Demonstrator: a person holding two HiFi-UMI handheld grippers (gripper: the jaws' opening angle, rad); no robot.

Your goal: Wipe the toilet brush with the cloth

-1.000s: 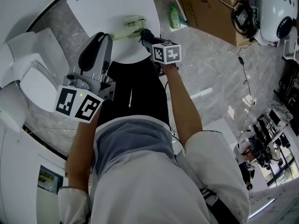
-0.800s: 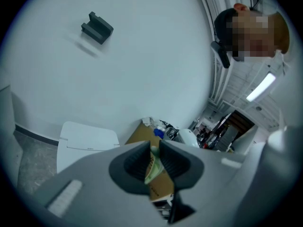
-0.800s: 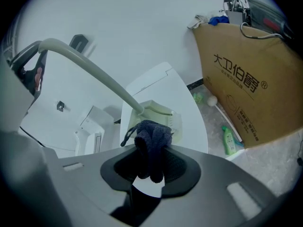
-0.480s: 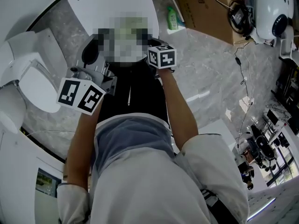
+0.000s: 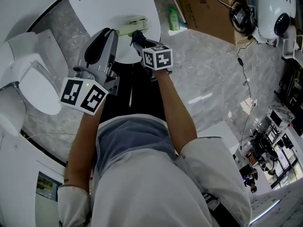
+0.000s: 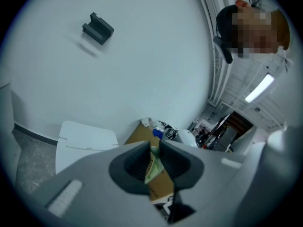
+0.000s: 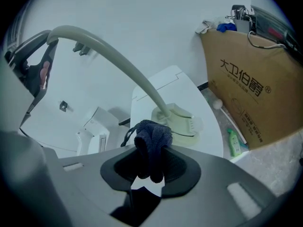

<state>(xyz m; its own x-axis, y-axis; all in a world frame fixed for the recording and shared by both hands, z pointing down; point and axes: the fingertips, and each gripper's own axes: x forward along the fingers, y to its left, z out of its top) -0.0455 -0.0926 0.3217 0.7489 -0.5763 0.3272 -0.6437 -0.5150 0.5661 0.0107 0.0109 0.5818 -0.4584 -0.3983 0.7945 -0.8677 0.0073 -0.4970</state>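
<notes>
The toilet brush [image 5: 133, 23] – pale green, with a long curved handle – is seen with its head resting on the white desk [image 5: 102, 4]. Its handle end is clamped between the closed jaws of the left hand-held gripper [image 6: 152, 158], where a strip of pale green is pinched between the two dark pads. In the head view this hand-held gripper [image 5: 110, 33] is held above the near edge of the desk, and the handle is seen running from it across to the brush head.

A dark blue cloth [image 7: 152, 137] is gripped by the right hand-held gripper [image 7: 151, 163]: the jaws are closed on it, and a bunched fold stands up above them. In the right gripper view the cloth is seen just in front of the point where the handle [image 7: 118, 65] meets the brush head [image 7: 179, 121]; whether cloth and brush touch cannot be told. In the head view the right hand-held gripper [image 5: 138, 36] is placed just beside the brush head.

A cardboard box [image 7: 246, 89] is seen to the right of the desk, and a small green bottle [image 7: 233, 143] lies on the floor at its foot. A toilet [image 5: 33, 84] stands at the left in the head view.
</notes>
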